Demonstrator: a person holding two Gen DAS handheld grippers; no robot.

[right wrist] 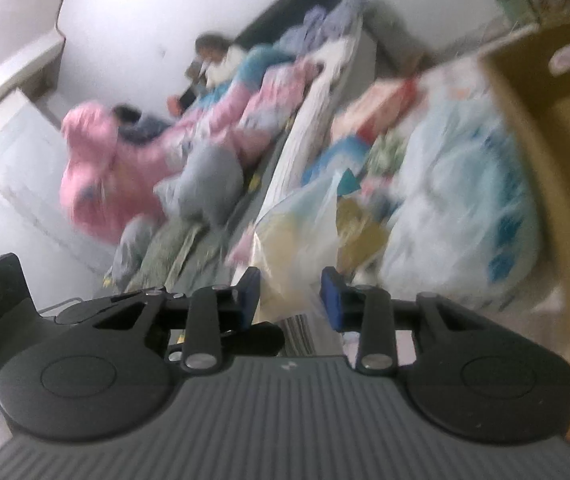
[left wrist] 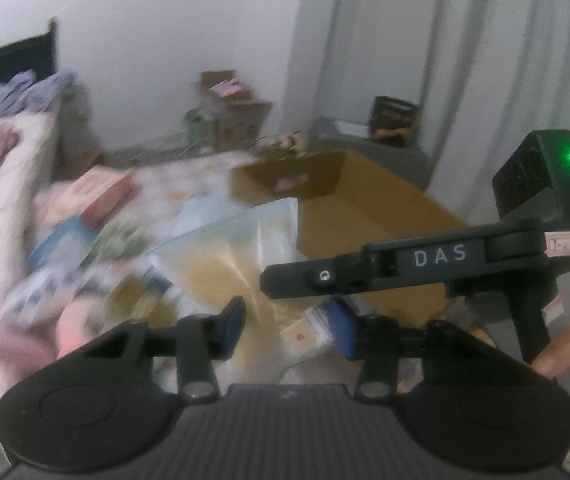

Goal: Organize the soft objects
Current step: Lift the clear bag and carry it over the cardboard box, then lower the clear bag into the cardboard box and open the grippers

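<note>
1. L hand-held gripper [left wrist: 288, 326]: jaws spread, nothing between the pads; it hangs over a clear bag [left wrist: 241, 256] w/ pale-yellow contents. Judged: lined up to take the bag, no contact yet.
2. R hand-held gripper [right wrist: 291, 294]: jaws spread too. Bag [right wrist: 301, 232] edge sits in the gap, but pads don't look pressed on it. Not a grip, as far as I can tell.
3. Box [left wrist: 369, 216], cardboard, open top, just beside the bag. Prob. the drop spot for soft items, which would explain both grippers working next to it.
4. Soft stuff lies piled on the bed: big pale-blue bundle [right wrist: 465, 208] touching the box, pink bedding [right wrist: 125, 168] farther off, well apart from both grippers.
5. Hard to read: both views motion-blurred. Small boxes/packets around the bag are unidentifiable. Bag contents unclear (fabric? can't tell). Box inside mostly hidden. R gripper body blocks the bag's lower part in L view.
6. Two figures at the far wall, R view, too blurred to describe.
</note>
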